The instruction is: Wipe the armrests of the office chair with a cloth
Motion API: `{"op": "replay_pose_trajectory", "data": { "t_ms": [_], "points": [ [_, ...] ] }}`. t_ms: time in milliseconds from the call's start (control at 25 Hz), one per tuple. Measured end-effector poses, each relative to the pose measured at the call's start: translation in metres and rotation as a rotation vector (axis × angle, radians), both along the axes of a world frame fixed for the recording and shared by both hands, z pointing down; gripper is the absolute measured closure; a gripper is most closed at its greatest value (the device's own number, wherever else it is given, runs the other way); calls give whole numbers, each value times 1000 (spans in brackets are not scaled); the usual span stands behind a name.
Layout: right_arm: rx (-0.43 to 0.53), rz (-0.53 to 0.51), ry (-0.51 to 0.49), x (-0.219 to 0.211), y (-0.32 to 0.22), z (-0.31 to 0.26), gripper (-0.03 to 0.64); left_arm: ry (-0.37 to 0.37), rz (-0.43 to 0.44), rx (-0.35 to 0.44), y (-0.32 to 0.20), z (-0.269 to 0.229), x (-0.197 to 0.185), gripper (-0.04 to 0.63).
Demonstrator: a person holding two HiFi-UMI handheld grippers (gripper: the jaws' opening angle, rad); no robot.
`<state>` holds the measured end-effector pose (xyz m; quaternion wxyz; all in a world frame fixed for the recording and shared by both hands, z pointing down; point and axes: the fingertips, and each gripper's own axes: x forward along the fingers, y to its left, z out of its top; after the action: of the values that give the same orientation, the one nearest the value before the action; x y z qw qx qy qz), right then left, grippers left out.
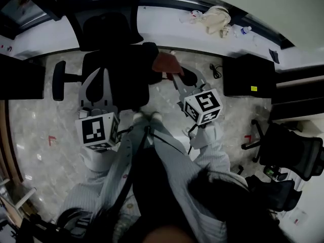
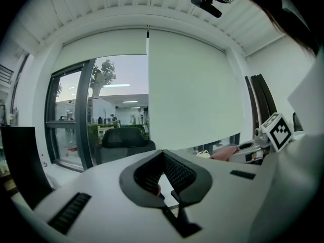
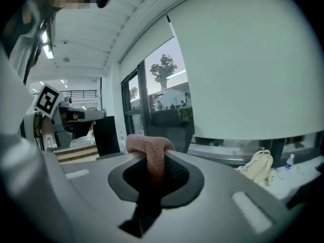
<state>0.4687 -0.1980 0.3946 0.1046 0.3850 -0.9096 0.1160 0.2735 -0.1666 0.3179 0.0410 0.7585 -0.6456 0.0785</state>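
1 cloth (image 1: 167,64), clamped in right gripper (image 1: 172,76), by office chair (image 1: 114,59); bag (image 1: 217,18) beyond.

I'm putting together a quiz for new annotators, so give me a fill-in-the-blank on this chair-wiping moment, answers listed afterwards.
The pink terry cloth is clamped by the gripper in the person's ___ hand.
The left gripper holds ___ between its shut jaws.
The swivel office chair in front of the person is ___ in colour.
Missing words: right; nothing; black.
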Motion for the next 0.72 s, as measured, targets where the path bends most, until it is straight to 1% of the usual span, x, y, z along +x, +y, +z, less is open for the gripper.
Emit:
{"op": "replay_pose_trajectory", "data": {
  "t_ms": [160,280,360,440,520,640,720],
  "points": [
    [-28,-68,93,-21,-35,49,589,-11,-45,-38,1,16,-13,592],
    [-62,-109,203,-36,-63,110,589,-7,-81,-96,0,44,-27,592],
    [-119,-150,290,-46,-73,158,589,-10,-98,-134,-2,65,-35,592],
    [-218,-206,378,-52,-61,208,589,-10,-114,-172,-1,84,-40,592],
    [-301,-260,430,-54,-38,243,589,-4,-129,-205,0,99,-45,592],
    [-328,-308,417,-55,-8,250,589,2,-155,-245,-4,114,-54,592],
    [-343,-354,409,-55,10,247,589,4,-157,-245,-8,118,-57,592]
  ]
}}
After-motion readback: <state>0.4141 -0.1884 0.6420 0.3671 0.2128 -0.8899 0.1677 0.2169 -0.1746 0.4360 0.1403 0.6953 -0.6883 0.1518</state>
